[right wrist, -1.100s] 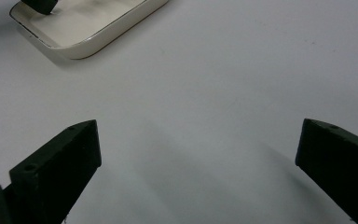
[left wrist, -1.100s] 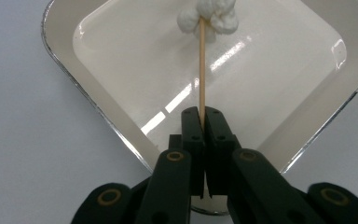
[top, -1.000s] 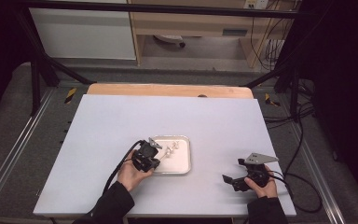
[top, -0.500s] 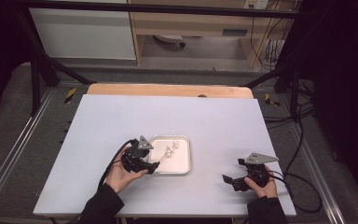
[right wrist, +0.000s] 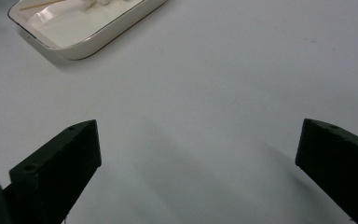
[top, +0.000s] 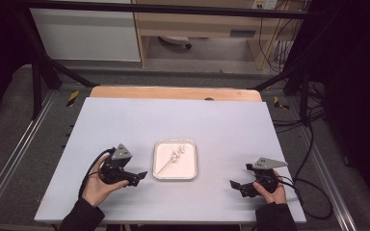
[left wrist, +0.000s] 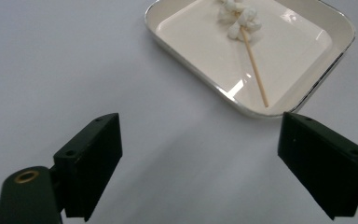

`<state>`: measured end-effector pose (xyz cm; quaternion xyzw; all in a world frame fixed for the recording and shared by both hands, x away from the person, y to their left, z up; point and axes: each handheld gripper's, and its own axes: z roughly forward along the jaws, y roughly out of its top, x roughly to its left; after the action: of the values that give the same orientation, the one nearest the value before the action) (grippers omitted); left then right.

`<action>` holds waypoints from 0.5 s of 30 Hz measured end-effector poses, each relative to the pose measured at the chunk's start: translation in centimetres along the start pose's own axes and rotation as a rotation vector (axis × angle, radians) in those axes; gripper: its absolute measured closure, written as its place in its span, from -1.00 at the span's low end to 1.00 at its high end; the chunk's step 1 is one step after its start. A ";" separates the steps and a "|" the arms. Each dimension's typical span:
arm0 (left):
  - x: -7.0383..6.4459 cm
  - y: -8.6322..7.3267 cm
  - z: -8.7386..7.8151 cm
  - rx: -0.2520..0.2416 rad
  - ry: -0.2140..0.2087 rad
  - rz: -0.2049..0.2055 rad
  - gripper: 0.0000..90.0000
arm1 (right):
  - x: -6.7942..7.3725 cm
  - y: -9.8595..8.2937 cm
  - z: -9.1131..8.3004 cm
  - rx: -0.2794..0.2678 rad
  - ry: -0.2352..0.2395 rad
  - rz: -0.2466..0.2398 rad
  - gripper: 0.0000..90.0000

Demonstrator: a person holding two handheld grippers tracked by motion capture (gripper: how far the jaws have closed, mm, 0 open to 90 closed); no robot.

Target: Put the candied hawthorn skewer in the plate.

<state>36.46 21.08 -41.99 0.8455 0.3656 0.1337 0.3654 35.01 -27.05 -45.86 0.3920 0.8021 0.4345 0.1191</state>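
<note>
On one tray lies one skewer — two grippers apart, empty

A pale grey worktop carries a white tray holding a skewer of marshmallows.

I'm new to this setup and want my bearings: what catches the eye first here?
A white tray at the middle of the pale table, holding a wooden skewer with small white lumps at one end. The left tool sits just left of it, open; the right tool rests open near the table's right front.
</note>
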 end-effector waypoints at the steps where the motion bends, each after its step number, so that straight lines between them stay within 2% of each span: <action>1: 0.2 -0.4 -0.1 -0.005 0.003 -0.005 -0.72 | 0.0 0.0 0.0 0.001 0.001 0.000 -0.99; 12: 1.6 -4.1 -1.0 -0.042 0.040 -0.051 -0.82 | 0.1 -0.1 0.2 0.017 -0.002 -0.002 -0.99; 15: 1.8 -4.8 -1.0 -0.033 0.034 -0.061 -0.82 | 0.1 -0.1 0.2 0.020 0.002 0.000 -0.99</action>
<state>34.73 25.12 -44.86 0.8254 0.3953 0.1427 0.3769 34.95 -26.91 -46.05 0.3929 0.8063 0.4270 0.1146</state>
